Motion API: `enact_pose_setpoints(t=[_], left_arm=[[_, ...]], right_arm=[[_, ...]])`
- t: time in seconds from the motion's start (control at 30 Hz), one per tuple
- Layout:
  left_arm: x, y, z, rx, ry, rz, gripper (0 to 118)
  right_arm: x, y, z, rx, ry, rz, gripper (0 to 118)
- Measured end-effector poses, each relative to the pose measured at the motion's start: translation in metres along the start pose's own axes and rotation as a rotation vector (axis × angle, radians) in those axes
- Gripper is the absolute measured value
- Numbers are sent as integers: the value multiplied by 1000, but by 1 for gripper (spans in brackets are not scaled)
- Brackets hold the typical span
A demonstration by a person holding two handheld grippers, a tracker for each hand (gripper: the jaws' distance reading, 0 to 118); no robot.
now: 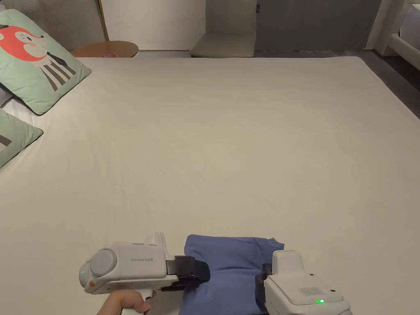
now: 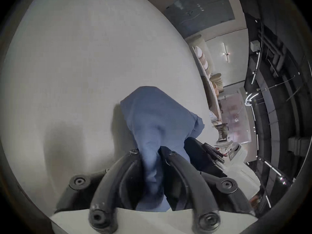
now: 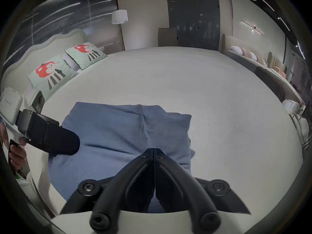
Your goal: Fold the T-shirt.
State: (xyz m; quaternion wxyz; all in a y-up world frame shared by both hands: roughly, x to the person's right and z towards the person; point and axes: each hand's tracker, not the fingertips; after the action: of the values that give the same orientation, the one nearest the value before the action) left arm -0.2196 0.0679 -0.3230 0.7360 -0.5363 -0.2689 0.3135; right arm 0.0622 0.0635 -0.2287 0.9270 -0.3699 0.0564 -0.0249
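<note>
A: Start from the left. What's there?

B: Two mint cushions with a red cartoon print at the head of the bed. Nearer, the left tool comes in from the side, a hand on its grip. In the left gripper view a bunched ridge of blue cloth runs up between its jaws, and both press on it.

A: And the blue T-shirt?

B: The blue T-shirt lies at the near edge of the bed, right in front of the person, already narrowed to a compact block with layers showing along its right side.

A: The right tool?

B: The right tool sits over the shirt's right part. Its jaws meet tip to tip. I cannot tell whether any cloth is pinched there; the tips look to rest on the fabric.

A: So which step is this?

B: Late, I'd judge: a closing fold or a tidy-up of the bundle. The next move probably calls for the left tool to carry its pinched edge across while the right pins the stack, then letting go gently so the layers don't drag loose.
</note>
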Motion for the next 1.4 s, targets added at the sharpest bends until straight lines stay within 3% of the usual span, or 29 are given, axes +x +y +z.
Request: enact_pose_setpoints(t=[0.17, 0.37, 0.63, 1.0, 1.27, 1.33, 1.37, 1.4], left_arm=[[9, 8, 10, -8, 18, -58, 11], [14, 33, 48, -5, 107, -187, 11], [-48, 86, 140, 48, 307, -246, 11], [-173, 137, 300, 170, 664, -164, 11], [-237, 156, 352, 216, 755, -73, 12], [-227, 148, 346, 208, 740, -42, 20], [-226, 147, 344, 212, 746, -46, 35], [-225, 146, 341, 214, 765, -56, 56]], right_arm=[[-6, 7, 13, 47, -9, -18, 0], [-25, 46, 50, 222, -26, 42, 0], [-70, 109, 72, 421, 23, 99, 0], [-143, 146, 33, 458, 83, 155, 0], [-160, 150, 7, 427, 101, 181, 0], [-159, 149, 6, 420, 102, 186, 0], [-158, 149, 6, 418, 99, 186, 0], [-156, 149, 6, 417, 99, 188, 0]])
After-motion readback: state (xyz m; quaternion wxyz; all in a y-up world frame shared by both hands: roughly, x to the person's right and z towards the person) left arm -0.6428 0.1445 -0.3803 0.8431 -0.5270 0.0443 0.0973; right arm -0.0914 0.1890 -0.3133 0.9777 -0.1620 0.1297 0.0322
